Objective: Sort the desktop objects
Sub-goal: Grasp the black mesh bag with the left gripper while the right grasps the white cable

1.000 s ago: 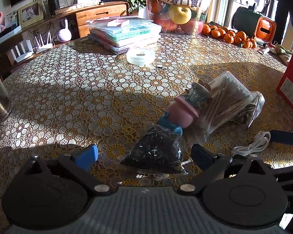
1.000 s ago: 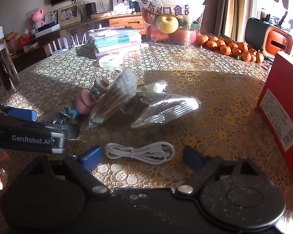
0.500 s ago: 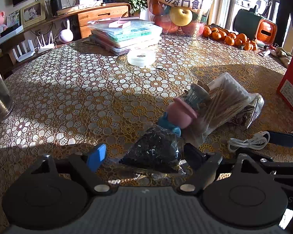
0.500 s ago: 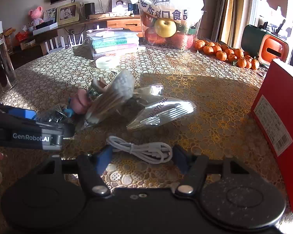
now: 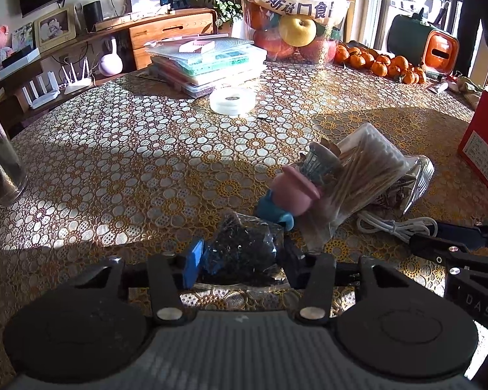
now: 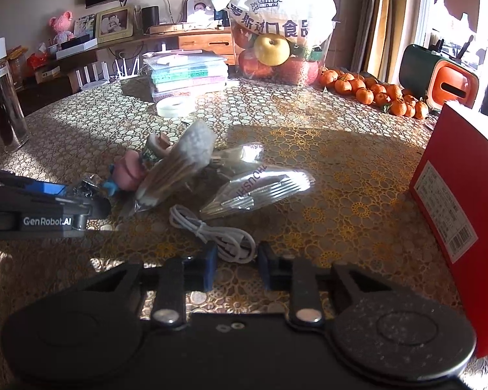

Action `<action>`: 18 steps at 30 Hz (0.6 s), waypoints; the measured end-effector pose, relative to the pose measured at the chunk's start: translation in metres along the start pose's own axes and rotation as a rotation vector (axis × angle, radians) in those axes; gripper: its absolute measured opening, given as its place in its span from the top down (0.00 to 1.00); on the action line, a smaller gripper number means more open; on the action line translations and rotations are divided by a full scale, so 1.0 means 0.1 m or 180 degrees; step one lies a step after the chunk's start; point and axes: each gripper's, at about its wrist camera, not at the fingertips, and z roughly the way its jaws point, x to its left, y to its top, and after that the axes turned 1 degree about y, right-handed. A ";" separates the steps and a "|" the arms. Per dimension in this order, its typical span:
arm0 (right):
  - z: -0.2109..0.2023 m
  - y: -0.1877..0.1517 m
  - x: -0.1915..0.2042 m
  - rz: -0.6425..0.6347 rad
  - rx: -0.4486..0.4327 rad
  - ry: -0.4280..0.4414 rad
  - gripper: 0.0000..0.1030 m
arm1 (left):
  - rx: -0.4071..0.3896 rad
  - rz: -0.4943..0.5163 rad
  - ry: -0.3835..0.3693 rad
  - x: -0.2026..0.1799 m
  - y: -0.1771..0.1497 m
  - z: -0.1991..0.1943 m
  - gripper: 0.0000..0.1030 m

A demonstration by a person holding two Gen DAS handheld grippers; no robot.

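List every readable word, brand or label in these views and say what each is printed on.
"GenRobot.AI": side of the left gripper.
"DAS": body of the right gripper, cut off.
"俄罗斯进口食品", partly creased: white plastic bag over the fruit.
"HSNCH", partial: silver foil packet.
Red box label and barcode: too small to read.

Red box (image 6: 455, 195) cut off right

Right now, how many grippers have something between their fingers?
2. The left gripper is closing around the bag of small black parts; the right gripper is closing around the coiled white cable. Nothing else looks gripped.
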 end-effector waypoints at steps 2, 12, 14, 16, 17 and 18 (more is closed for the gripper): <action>-0.02 0.00 -0.01 -0.0020 -0.0011 0.0009 0.85 | 0.0023 -0.0002 0.0014 0.00 0.00 -0.01 0.53; -0.13 0.01 -0.08 -0.0045 -0.0024 0.0105 0.99 | 0.0122 -0.0075 0.0014 -0.01 -0.03 -0.14 0.61; -0.17 0.01 -0.09 -0.0049 -0.0041 0.0114 0.99 | 0.0131 -0.0077 0.0016 -0.02 -0.03 -0.18 0.61; -0.20 0.01 -0.11 -0.0067 -0.0056 0.0152 0.99 | 0.0126 -0.0082 -0.0002 -0.03 -0.04 -0.22 0.61; -0.22 0.01 -0.12 -0.0072 -0.0066 0.0160 0.99 | 0.0121 -0.0076 -0.0008 -0.04 -0.04 -0.25 0.61; -0.25 0.02 -0.13 -0.0074 -0.0085 0.0159 0.99 | 0.0119 -0.0074 -0.0010 -0.05 -0.04 -0.27 0.61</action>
